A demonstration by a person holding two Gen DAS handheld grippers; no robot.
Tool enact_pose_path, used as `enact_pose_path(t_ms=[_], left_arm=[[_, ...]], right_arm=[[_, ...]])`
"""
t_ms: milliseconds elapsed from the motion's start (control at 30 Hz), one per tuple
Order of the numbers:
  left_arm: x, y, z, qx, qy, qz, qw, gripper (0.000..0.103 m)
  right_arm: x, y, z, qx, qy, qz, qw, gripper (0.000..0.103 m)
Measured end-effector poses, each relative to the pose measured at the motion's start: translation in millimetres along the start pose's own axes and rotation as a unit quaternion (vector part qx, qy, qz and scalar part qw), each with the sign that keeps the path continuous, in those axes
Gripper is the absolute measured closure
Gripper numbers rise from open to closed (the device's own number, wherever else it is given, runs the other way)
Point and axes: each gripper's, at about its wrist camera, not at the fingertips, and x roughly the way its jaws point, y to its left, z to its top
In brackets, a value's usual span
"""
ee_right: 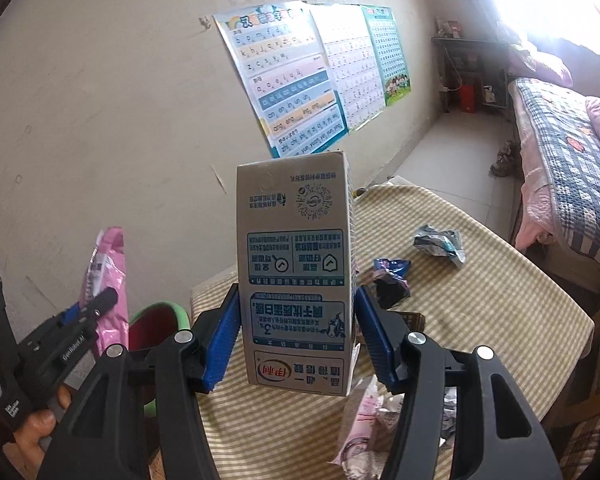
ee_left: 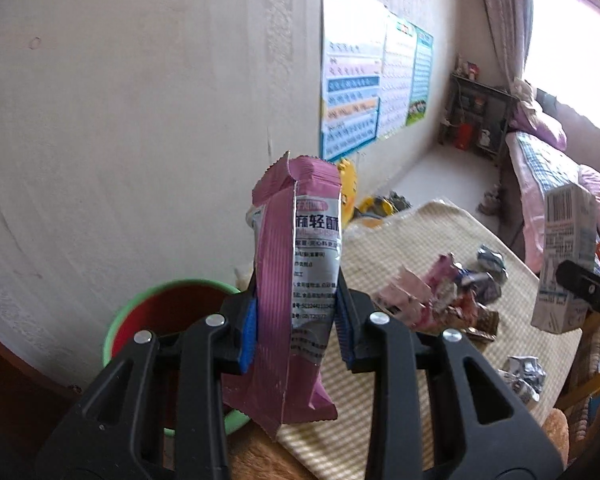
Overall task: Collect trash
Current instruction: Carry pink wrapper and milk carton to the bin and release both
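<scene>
My left gripper (ee_left: 296, 328) is shut on a pink snack wrapper (ee_left: 296, 264) and holds it upright above the table edge, just right of a green-rimmed red bin (ee_left: 156, 304). My right gripper (ee_right: 296, 336) is shut on a white milk carton (ee_right: 296, 264), held upside down above the table. The carton also shows in the left wrist view (ee_left: 564, 264), and the wrapper in the right wrist view (ee_right: 104, 268). The bin shows in the right wrist view (ee_right: 160, 320) at lower left. Several crumpled wrappers (ee_left: 440, 296) lie on the table.
The table has a yellow checked cloth (ee_right: 480, 320) and stands against a white wall with posters (ee_right: 292, 80). More wrappers (ee_right: 440, 244) lie on the cloth. A bed (ee_right: 568, 160) is on the right, a shelf (ee_right: 472, 76) at the far end.
</scene>
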Motion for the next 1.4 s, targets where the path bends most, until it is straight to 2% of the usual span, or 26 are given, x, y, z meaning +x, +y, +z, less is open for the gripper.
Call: enact_pose_path(t_ms=[200,500,833,1167,1400], left_arm=[[-2,22,2,-0.016,-0.016,0.019,0.9996,0.072],[3,55,-2,-0.042,-0.015,0.043,0.9981,0.072],[17,89,-13,-0.060,0.000,0.074,0.9955,0.072],[32,134,-38,-0.083,0.038,0.121,0.9885,0.072],[39,154,-54,-0.099,0.060,0.130,0.9847,0.072]], right_arm=[[7,19,-1,-0.015,0.006,0.007,1.000,0.048],[26,55,-4,-0.046,0.029,0.026,0.998,0.048],[63,100,-13,-0.077,0.067,0.066,0.993,0.048],[103,146,-20,-0.102,0.098,0.106,0.984,0.048],[128,178,-28,-0.122,0.122,0.124,0.977,0.048]])
